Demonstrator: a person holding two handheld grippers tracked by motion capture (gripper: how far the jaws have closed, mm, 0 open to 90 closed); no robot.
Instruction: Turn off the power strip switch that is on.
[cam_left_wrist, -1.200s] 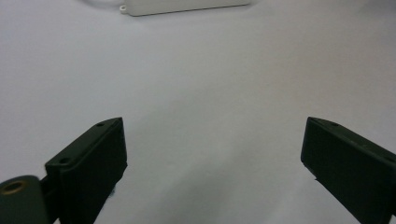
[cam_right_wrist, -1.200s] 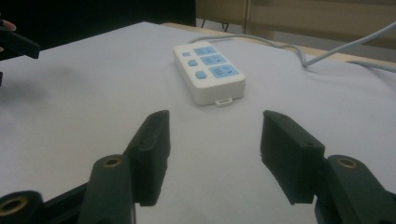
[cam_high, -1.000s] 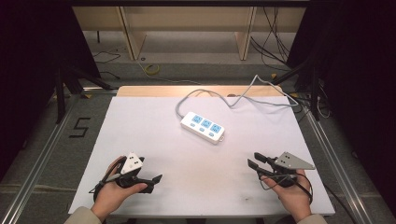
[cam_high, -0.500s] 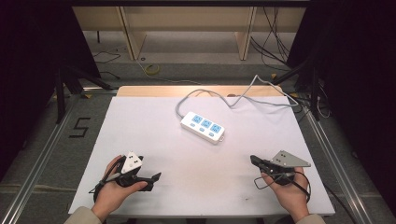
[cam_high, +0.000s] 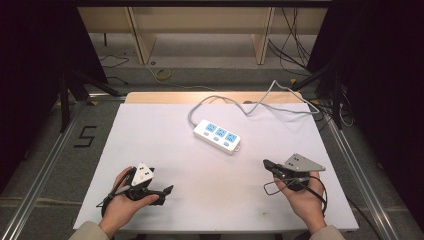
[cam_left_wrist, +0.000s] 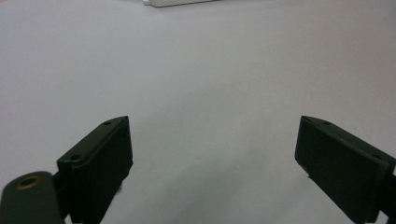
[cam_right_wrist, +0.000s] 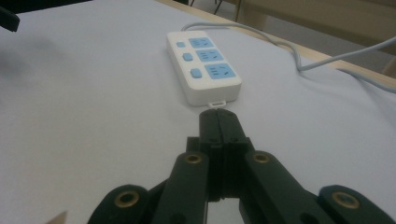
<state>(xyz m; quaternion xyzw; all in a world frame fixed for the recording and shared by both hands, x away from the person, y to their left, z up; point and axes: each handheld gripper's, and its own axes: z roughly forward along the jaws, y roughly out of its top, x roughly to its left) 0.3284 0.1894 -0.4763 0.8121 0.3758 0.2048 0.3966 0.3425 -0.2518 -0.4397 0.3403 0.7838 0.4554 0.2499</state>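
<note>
White covering lay over a table (cam_high: 150, 130) whose wooden far edge showed, with dark surroundings, a grey floor and pale shelving legs behind. Just beyond the middle of the table lay a white power strip (cam_high: 217, 135) with three blue sockets, each beside a small blue button; its long axis ran diagonally, from far-left to near-right in the high view. A grey cable (cam_high: 260, 102) left its far-left end, looped toward the back edge and ran off the right side. On the floor to the left, a dark marking (cam_high: 85, 136) read like the digit 5. No brand on the strip could be read. At near left, the left gripper (cam_high: 162, 193) rested on the surface in a person's hand, jaws spread wide with nothing between them; its own view caught just a cut-off sliver of the strip at the top edge. At near right, the right gripper (cam_high: 266, 164) pointed toward the strip's near end, well short of it; its jaws had just been closing and stood pressed together, empty.
</note>
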